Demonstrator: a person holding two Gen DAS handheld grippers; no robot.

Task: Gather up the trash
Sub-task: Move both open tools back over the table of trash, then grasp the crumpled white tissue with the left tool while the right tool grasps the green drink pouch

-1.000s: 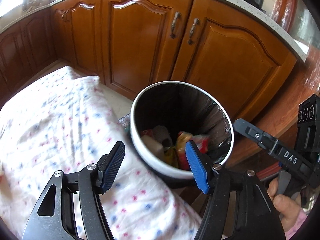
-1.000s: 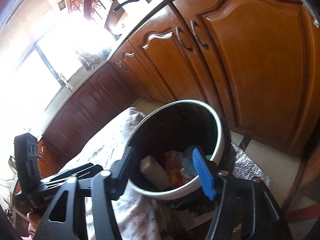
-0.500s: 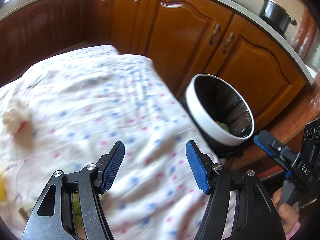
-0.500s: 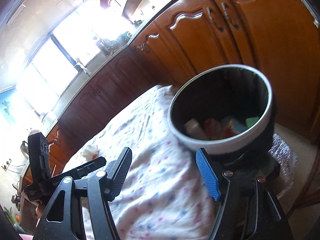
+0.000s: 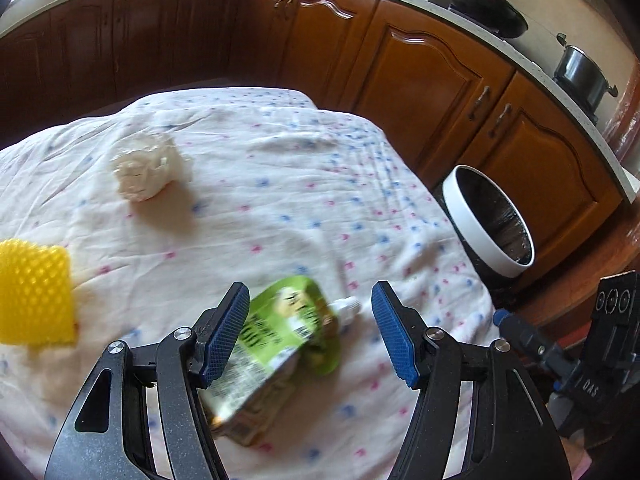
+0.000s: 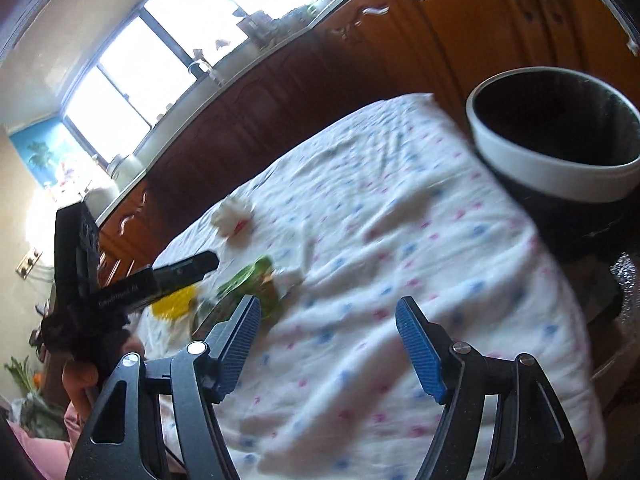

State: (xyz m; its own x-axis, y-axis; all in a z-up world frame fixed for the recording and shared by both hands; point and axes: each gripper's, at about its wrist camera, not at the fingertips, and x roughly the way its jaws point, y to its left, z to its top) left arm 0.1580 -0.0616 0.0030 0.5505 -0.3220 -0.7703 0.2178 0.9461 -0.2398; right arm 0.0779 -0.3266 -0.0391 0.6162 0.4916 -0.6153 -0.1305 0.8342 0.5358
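Tabletop under a dotted white cloth, read left to right from the left wrist view. We see a yellow textured sponge at the far left edge, then a crumpled white tissue farther back. We find a green spouted pouch lying near, between the wide-open fingers of the left gripper, which holds nothing. At right, off the table's edge, stands the white-rimmed bin. The right gripper also gapes wide and empty above the cloth.

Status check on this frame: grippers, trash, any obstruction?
Left gripper open, green pouch between its jaws, ungripped. Right gripper open, empty. Crumpled tissue and yellow sponge on the cloth; bin unobstructed.
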